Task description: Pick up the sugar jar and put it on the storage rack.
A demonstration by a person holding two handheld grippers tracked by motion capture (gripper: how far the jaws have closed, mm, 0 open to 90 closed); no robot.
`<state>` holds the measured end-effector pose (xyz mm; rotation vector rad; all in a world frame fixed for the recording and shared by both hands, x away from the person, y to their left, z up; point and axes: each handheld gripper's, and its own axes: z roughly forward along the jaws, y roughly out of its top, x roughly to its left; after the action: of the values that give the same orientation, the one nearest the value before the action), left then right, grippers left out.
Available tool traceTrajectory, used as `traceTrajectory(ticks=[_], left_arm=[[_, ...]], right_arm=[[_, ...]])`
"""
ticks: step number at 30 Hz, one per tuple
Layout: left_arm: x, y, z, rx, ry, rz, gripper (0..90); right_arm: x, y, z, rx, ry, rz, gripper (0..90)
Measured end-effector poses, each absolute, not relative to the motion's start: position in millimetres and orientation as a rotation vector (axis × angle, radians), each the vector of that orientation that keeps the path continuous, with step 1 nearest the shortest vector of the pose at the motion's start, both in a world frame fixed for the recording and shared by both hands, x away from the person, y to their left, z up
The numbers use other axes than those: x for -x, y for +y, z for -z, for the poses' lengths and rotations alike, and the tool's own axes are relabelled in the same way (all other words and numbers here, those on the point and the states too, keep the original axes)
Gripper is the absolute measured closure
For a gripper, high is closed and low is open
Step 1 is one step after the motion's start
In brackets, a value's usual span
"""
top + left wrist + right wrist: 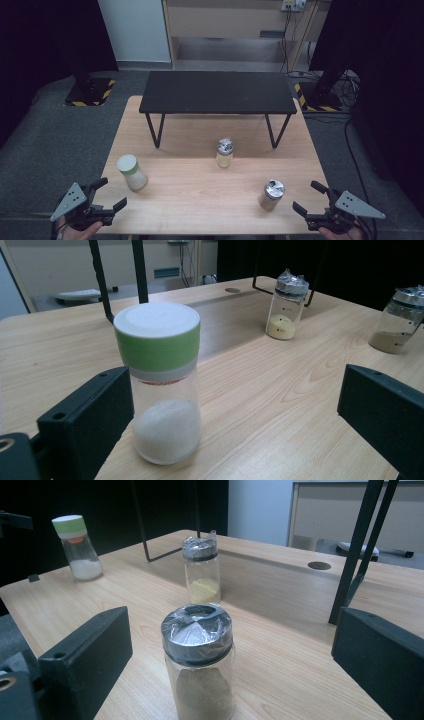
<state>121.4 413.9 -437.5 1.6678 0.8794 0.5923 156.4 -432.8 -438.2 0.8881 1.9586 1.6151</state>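
Left tongs point(111, 194) wide, empty, near the green-cap jar point(132, 172). Right tongs point(308, 197) wide, empty, near the brown jar point(271, 194). Yellow jar point(224, 153) mid worktop point(200, 200).

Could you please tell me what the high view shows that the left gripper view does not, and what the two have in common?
High view alone: the black shelf's flat top, both grippers, left and right, from above with open jaws, and the grey floor.

Left gripper view alone: the white powder in the green-lidded jar, seen close from the side.

Shared: that jar, the jar of yellow powder, the jar of brown powder and the wooden table.
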Motion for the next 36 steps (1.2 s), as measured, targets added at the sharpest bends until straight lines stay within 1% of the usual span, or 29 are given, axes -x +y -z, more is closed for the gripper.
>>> traceTrajectory(ticks=[11, 25, 36], left_arm=[[-114, 422, 433, -1.673, 0.895, -0.577, 1.7], [-112, 429, 406, -1.669, 0.886, -0.605, 1.5], [-115, 433, 396, -1.681, 0.906, -0.605, 1.4]], right_arm=[[-157, -430, 437, -0.889, 1.966, -1.598, 3.5], [-156, -430, 436, -0.890, 1.966, -1.596, 3.5], [-156, -431, 436, -0.886, 1.964, -1.601, 3.7]])
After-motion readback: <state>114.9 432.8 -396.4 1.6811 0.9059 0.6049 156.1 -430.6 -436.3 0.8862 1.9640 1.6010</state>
